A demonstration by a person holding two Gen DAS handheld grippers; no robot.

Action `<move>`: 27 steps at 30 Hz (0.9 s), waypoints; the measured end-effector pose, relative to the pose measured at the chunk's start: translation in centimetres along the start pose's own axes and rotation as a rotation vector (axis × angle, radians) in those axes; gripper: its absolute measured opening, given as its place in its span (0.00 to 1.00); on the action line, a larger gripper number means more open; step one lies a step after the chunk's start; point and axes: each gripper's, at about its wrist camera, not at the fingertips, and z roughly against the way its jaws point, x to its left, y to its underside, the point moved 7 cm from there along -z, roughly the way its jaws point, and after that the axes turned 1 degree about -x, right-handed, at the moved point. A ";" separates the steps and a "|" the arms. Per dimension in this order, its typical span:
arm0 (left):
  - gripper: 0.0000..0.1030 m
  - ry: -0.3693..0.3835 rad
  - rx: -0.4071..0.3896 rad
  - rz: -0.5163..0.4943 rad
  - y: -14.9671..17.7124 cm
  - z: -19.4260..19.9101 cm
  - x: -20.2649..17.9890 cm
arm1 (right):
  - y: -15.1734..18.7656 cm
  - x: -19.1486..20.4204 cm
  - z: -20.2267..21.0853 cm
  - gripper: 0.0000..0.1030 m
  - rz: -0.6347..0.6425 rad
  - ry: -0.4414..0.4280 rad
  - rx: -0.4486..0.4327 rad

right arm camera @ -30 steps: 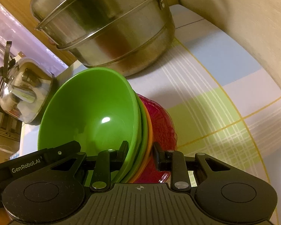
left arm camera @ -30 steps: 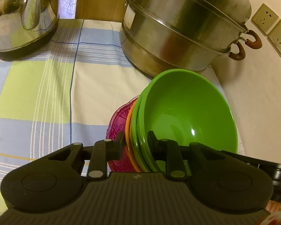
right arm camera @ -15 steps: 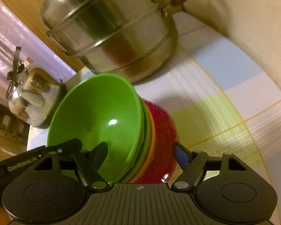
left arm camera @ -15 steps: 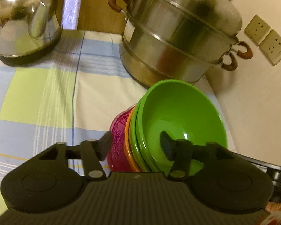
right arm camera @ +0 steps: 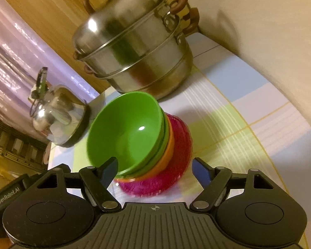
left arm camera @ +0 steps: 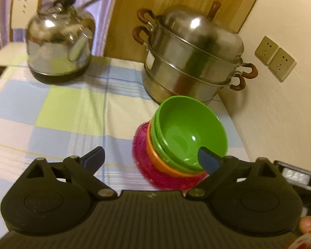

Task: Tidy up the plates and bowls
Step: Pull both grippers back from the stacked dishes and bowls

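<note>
Your left tongs (left arm camera: 153, 156) are spread wide, gripping nothing, and your right tongs (right arm camera: 155, 167) are spread just as wide. Between them the stack of bowls (left arm camera: 176, 151) sits on the checked surface (left arm camera: 72, 108), close in front of the steel steamer pot (left arm camera: 192, 58). The stack is nested: green bowl (right arm camera: 126, 132) on top, an orange one (right arm camera: 168, 151) under it, a magenta one (right arm camera: 176, 166) at the bottom. Its mouth opens upward, the stack's axis upright. The kettle (left arm camera: 59, 47) stands well apart.
</note>
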 end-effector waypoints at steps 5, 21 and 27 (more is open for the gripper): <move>0.97 -0.038 -0.021 -0.036 2.4 3.6 -0.3 | 2.0 0.2 3.6 0.76 0.001 0.012 0.001; 1.00 -0.087 -0.002 -0.058 11.5 12.9 0.2 | 11.4 -1.1 12.6 0.76 0.107 0.138 -0.052; 0.99 -0.122 -0.007 -0.103 13.7 15.1 -0.2 | 14.0 -1.3 14.9 0.76 0.146 0.187 -0.079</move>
